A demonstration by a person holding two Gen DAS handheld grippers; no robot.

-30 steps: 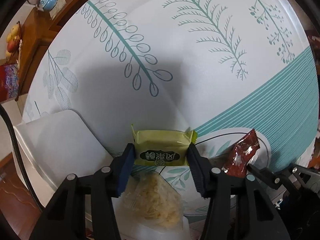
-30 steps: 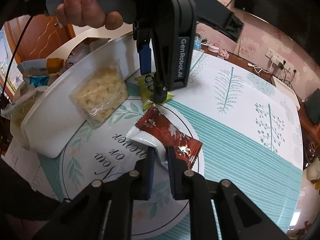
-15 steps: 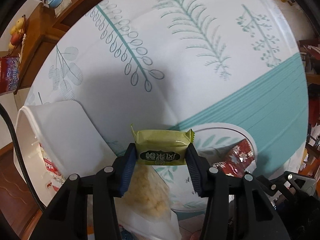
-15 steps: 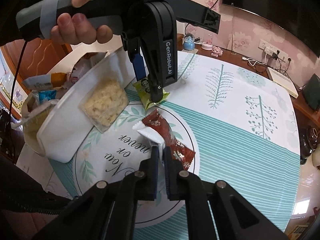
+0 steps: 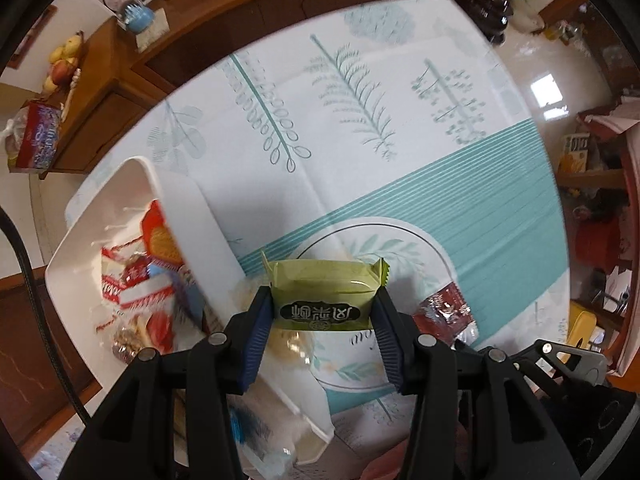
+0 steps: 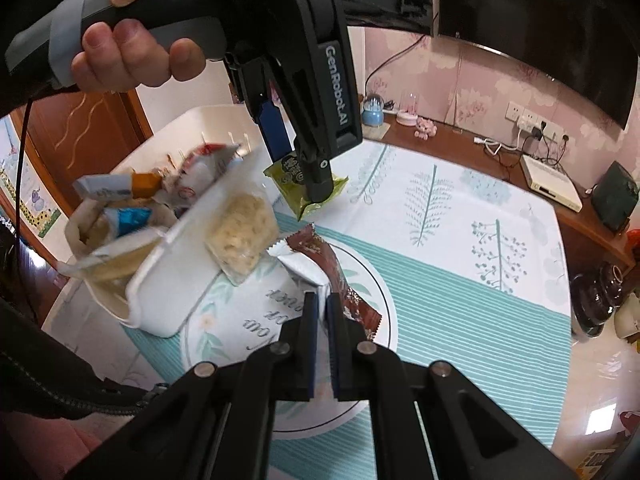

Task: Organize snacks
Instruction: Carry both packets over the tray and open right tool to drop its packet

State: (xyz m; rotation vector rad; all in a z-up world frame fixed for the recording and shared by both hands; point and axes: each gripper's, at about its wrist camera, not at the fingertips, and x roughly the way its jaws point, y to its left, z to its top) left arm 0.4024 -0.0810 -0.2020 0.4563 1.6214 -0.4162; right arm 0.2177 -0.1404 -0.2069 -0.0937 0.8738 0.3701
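The left gripper point(image 5: 324, 312) clamps a green snack packet point(image 5: 325, 294) at lower centre of its view, lifted clear of the table. The right gripper point(image 6: 322, 312) pinches a red packet point(image 6: 332, 272) at centre of its own view

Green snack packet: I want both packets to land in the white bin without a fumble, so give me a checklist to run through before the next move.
1. Left gripper clamped on green snack packet: ok.
2. Green snack packet clear of the tablecloth: ok, seen from the right wrist.
3. Right gripper shut on red-brown packet: ok.
4. Red-brown packet fully off the table: cannot tell.
5. White bin has room: ok, though already holding several snacks.
6. Clear bag of crackers leaning on the bin's outer wall, may slide: not ok.
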